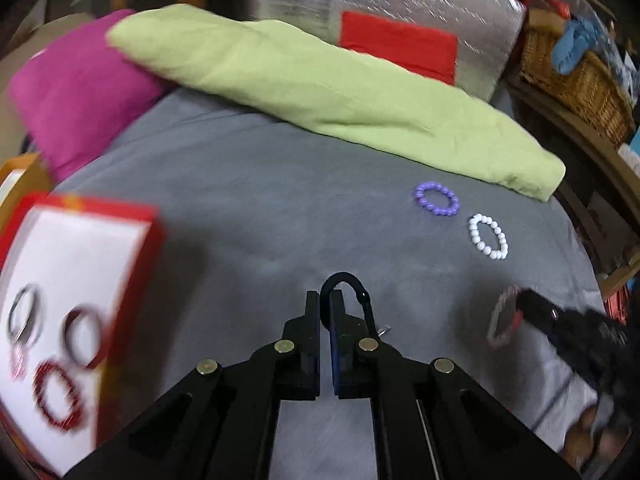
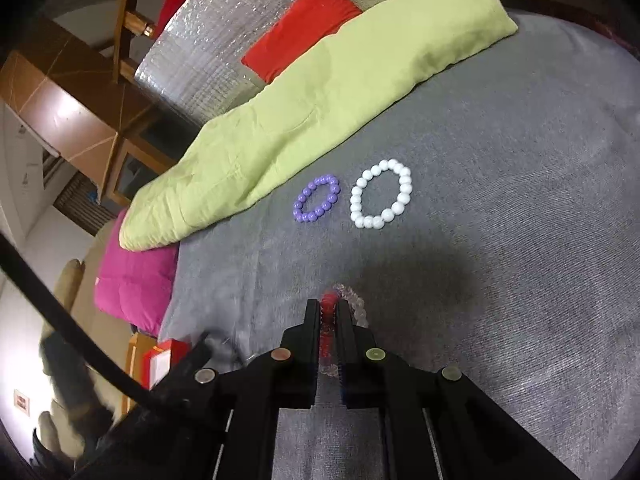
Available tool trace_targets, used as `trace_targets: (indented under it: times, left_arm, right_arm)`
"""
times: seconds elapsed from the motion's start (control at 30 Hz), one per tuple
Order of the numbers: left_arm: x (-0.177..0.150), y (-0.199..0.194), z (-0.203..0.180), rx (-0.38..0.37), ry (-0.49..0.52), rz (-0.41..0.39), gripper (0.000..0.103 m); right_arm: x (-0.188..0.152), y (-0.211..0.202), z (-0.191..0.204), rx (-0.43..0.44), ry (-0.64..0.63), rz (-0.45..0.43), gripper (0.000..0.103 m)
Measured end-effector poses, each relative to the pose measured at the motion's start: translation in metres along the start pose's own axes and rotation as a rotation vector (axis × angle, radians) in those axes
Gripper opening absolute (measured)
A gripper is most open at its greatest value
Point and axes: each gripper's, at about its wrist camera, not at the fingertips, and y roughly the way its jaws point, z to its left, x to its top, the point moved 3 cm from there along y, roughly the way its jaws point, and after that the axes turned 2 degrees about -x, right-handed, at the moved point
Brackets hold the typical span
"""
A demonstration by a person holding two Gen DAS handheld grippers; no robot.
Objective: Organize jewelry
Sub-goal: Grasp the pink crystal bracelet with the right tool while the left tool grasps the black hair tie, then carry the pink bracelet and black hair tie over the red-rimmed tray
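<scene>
My left gripper (image 1: 325, 300) is shut on a black cord bracelet (image 1: 347, 285) above the grey bedspread (image 1: 248, 200). A red box with a white liner (image 1: 76, 264) sits at the left and holds several rings and bracelets (image 1: 56, 396). My right gripper (image 2: 329, 307) is shut on a clear and red bead bracelet (image 2: 352, 300); it also shows in the left wrist view (image 1: 505, 322), blurred. A purple bead bracelet (image 1: 437, 199) (image 2: 317, 203) and a white bead bracelet (image 1: 488, 236) (image 2: 381, 194) lie side by side on the bedspread, ahead of both grippers.
A long green pillow (image 1: 312, 92) (image 2: 304, 100) lies across the back, with a magenta pillow (image 1: 76, 96) (image 2: 136, 284) at its left end. A silver and red cushion (image 1: 400, 32) stands behind. A wicker basket (image 1: 576, 76) is at the far right.
</scene>
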Motion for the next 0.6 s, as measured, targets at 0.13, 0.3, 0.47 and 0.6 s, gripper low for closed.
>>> trace_targets:
  times: [0.13,0.3,0.47,0.6]
  left_arm:
    - [-0.017,-0.035,0.031,0.009,-0.050,-0.037,0.004]
    - [-0.031,-0.045,0.051,0.016,-0.058,-0.060,0.004]
    - [-0.031,-0.045,0.056,-0.014,-0.088,-0.069,0.004]
    - [-0.034,-0.040,0.052,-0.024,-0.081,-0.054,0.004]
  right_arm:
    - [-0.010,0.000,0.017,-0.049,-0.100,-0.002,0.008]
    - [-0.021,-0.005,0.035,-0.096,-0.209,-0.024,0.008]
    - [-0.031,-0.013,0.041,-0.110,-0.224,-0.039,0.008]
    - [-0.041,-0.014,0.045,-0.116,-0.243,-0.033,0.008]
